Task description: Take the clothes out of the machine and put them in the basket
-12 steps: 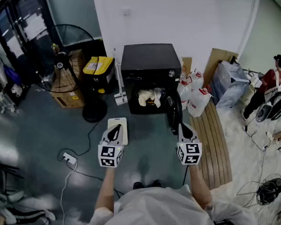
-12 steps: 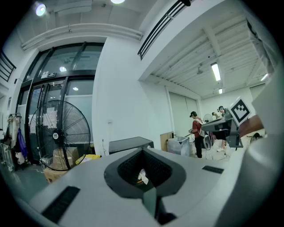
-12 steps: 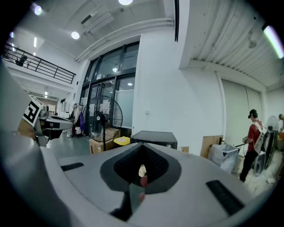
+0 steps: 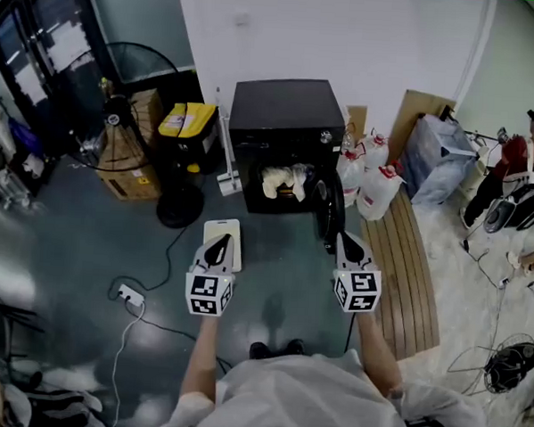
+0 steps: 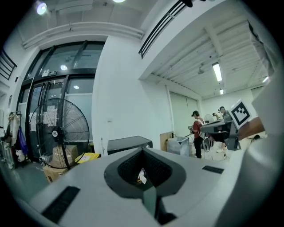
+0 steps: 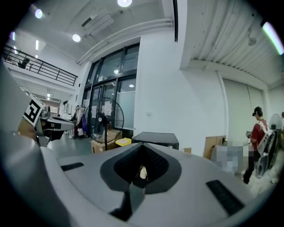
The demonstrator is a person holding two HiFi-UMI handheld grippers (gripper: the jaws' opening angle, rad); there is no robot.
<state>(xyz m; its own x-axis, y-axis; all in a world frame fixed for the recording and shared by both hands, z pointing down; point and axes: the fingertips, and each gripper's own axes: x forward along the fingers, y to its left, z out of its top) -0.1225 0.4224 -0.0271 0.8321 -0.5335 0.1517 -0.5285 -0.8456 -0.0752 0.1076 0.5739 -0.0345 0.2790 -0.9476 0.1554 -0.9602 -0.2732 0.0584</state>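
Note:
A black front-loading machine (image 4: 286, 118) stands against the white wall with its round door (image 4: 328, 207) swung open to the right. Pale, cream-coloured clothes (image 4: 285, 182) lie bunched in its drum. Both grippers are held level in front of it, some way short of the opening. My left gripper (image 4: 219, 244) is shut and empty, over a white rectangular container (image 4: 234, 226) on the floor. My right gripper (image 4: 347, 244) is shut and empty, near the door's lower edge. In the left gripper view (image 5: 143, 153) and the right gripper view (image 6: 142, 153) the jaws meet, with the machine (image 6: 156, 139) beyond.
A large floor fan (image 4: 135, 94), a cardboard box (image 4: 126, 170) and a yellow-lidded bin (image 4: 186, 124) stand left of the machine. White jugs (image 4: 375, 191) and wooden boards (image 4: 411, 269) lie to its right. A cable and socket strip (image 4: 129, 295) run across the floor. A person (image 4: 510, 167) stands at the far right.
Both grippers hold their place. The person at the far right has shifted slightly.

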